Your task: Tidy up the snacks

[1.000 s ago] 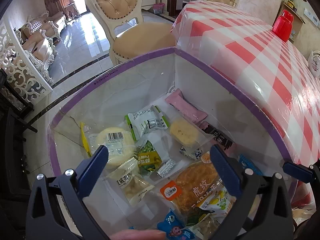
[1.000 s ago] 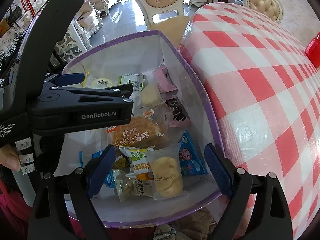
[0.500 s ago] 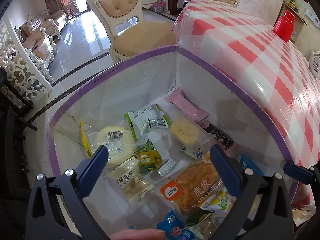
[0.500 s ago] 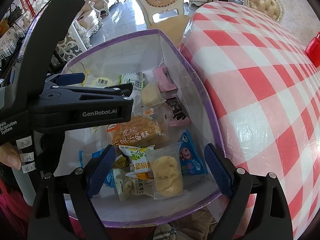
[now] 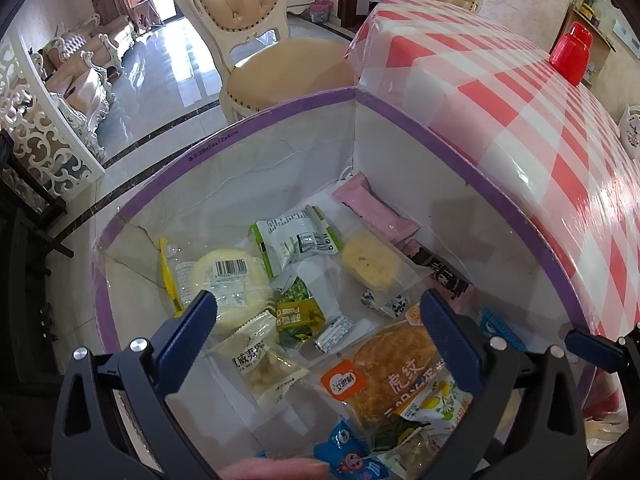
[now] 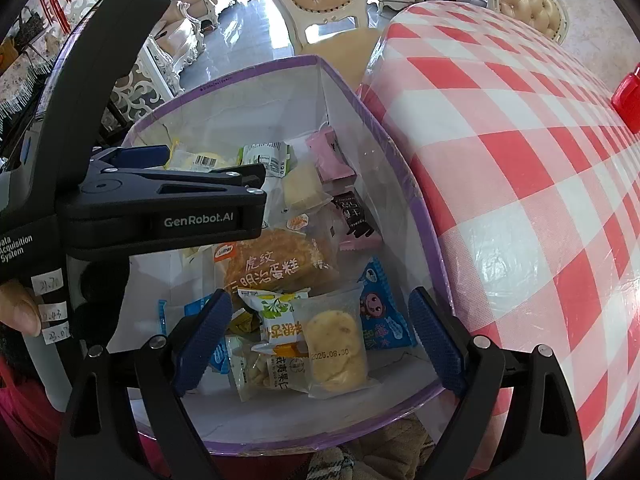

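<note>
One box (image 5: 280, 168), over ten snack packets (image 6: 276, 264) beneath your fingers; your left gripper (image 5: 318, 322) and right gripper (image 6: 320, 320) hover, fingers spread, empty.

A table (image 5: 500, 92) under a red and white checked cloth is filling the right side. Beside its far corner a cream tufted chair (image 5: 256, 40) is standing on a glossy pale floor (image 5: 160, 80), which is reflecting daylight. Another chair (image 6: 528, 8) is standing behind the table. A white carved screen (image 5: 40, 136) is standing left of the table.
</note>
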Available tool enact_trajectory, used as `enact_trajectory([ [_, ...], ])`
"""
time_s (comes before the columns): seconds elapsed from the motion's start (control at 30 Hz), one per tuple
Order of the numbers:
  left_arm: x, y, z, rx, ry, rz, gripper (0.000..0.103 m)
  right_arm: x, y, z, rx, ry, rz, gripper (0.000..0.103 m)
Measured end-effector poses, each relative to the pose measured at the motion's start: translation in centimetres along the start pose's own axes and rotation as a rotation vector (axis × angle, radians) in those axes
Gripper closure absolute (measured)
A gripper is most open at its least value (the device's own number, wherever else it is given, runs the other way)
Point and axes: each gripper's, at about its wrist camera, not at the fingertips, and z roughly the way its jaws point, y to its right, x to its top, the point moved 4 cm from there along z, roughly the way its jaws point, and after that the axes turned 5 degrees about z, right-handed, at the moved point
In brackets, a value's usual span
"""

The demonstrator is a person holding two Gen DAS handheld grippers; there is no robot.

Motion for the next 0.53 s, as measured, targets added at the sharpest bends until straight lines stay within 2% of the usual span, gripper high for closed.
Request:
enact_trajectory([
  [0.17,0.1,-0.1,0.3,-0.004,-0.01,-0.017,0.002,-0.2,0.0,0.0,0.001,-0.002,-0.001,0.016],
  [0.3,0.2,-0.2,0.1,0.031,0.011,-0.019,0.002,-0.5,0.1,-0.1,0.005,-0.002,0.001,0.016],
  [0.53,0.4,0.5,-0.7,0.024,0.022,-0.01,0.002,-0.7,0.4,-0.7,0.023,0.011,0.003,0.016],
])
